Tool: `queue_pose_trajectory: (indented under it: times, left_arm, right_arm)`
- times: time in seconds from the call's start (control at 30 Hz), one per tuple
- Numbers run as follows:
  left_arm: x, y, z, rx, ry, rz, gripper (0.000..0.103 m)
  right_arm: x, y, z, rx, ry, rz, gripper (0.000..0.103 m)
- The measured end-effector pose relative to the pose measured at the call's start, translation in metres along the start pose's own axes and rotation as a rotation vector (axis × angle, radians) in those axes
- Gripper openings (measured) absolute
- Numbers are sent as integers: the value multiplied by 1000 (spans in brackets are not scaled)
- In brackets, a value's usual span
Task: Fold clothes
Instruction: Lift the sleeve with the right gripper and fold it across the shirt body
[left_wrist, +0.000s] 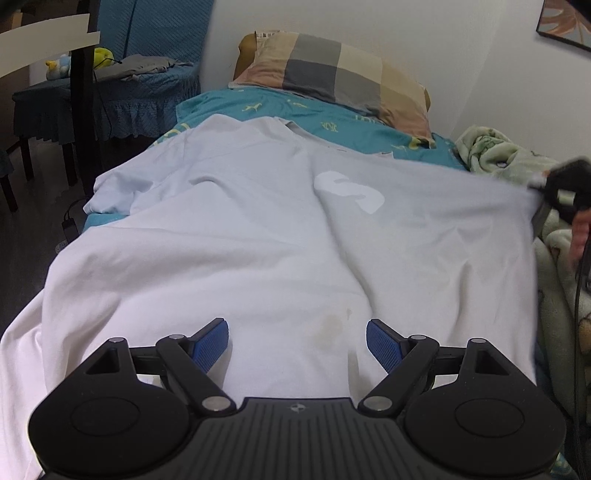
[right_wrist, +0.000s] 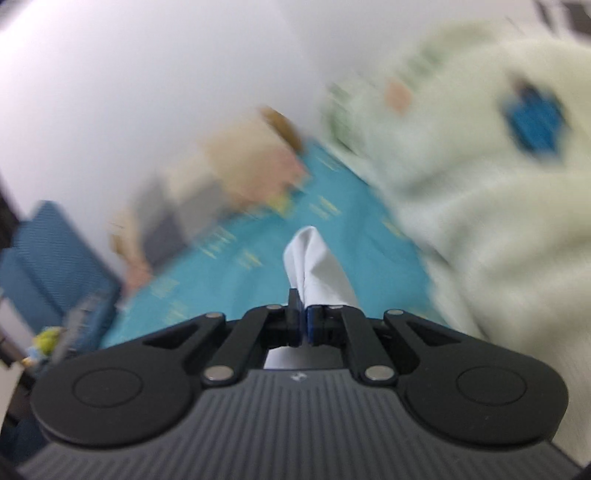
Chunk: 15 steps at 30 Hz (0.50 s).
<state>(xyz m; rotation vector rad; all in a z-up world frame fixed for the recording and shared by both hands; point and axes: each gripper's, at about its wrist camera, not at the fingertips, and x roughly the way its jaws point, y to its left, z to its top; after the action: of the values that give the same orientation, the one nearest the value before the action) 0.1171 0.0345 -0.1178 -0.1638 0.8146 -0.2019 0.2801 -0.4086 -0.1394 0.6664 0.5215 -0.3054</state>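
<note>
A pale white T-shirt (left_wrist: 258, 229) with a white "S" print lies spread over the bed. My left gripper (left_wrist: 297, 338) is open, its blue pads just above the shirt's near part, holding nothing. My right gripper (right_wrist: 304, 314) is shut on a fold of the white shirt (right_wrist: 314, 262) that sticks up past its fingers. It also shows in the left wrist view (left_wrist: 561, 184), at the shirt's right edge, pulling the cloth taut. The right wrist view is motion-blurred.
A teal bedsheet (left_wrist: 332, 118) and a checked pillow (left_wrist: 332, 74) lie at the bed's head by the white wall. A pale green blanket (left_wrist: 498, 151) is bunched along the right side. A chair with a blue cover (left_wrist: 110, 96) stands at left, past the bed's edge.
</note>
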Motion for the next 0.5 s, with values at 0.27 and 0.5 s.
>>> queue_pose_trajectory:
  times: [0.27,0.5]
  left_arm:
    - [-2,12,4,-37,-8,4,84]
    - [-15,33,20,-110,-98,9,84]
  right_arm:
    - [13,-23,-22,72,115,-117,6]
    - [-45,131,-87,-598,-39,367,6]
